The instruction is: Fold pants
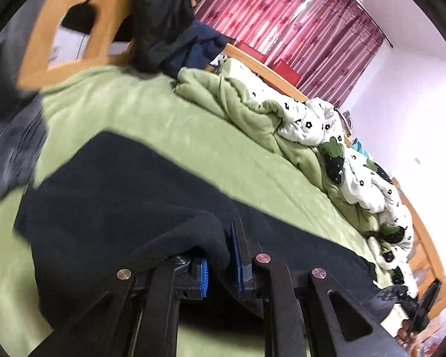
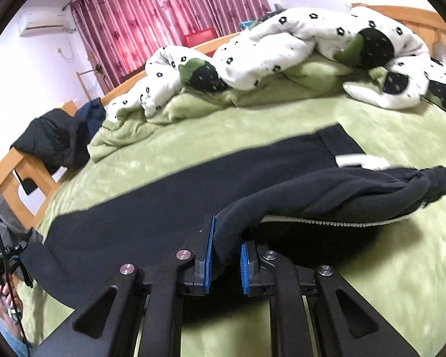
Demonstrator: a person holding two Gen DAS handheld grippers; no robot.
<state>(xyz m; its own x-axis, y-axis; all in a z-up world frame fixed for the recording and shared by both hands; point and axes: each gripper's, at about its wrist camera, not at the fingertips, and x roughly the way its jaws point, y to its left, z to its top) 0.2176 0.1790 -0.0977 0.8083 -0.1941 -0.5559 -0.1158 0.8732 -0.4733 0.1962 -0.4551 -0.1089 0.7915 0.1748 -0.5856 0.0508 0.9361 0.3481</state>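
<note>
Both the left hand-held gripper (image 1: 220, 263) and right hand-held gripper (image 2: 226, 254) clench edges of the soft, limp black fleece pants (image 2: 151, 208), probably light, sagging across the frame's centre.

The right gripper (image 2: 226, 255) has its blue pads (image 2: 208, 260) clamped on a bunched fold of the black pants (image 2: 139, 208); the pinched cloth rises from between the fingers and trails off to the gripper's right as a twisted roll, a white ribbed edge showing beneath it; the remaining cloth lies flat ahead and to the left on the green bedspread (image 2: 252, 131), with a white band near the far end; beyond that sits a rumpled white quilt (image 2: 267, 53) with black flower prints; further back hang red curtains (image 2: 169, 15); far left, dark clothes (image 2: 53, 142) drape a wooden bed frame (image 2: 15, 163); low at the left edge a hand (image 2: 6, 294) grips a dark device.
</note>
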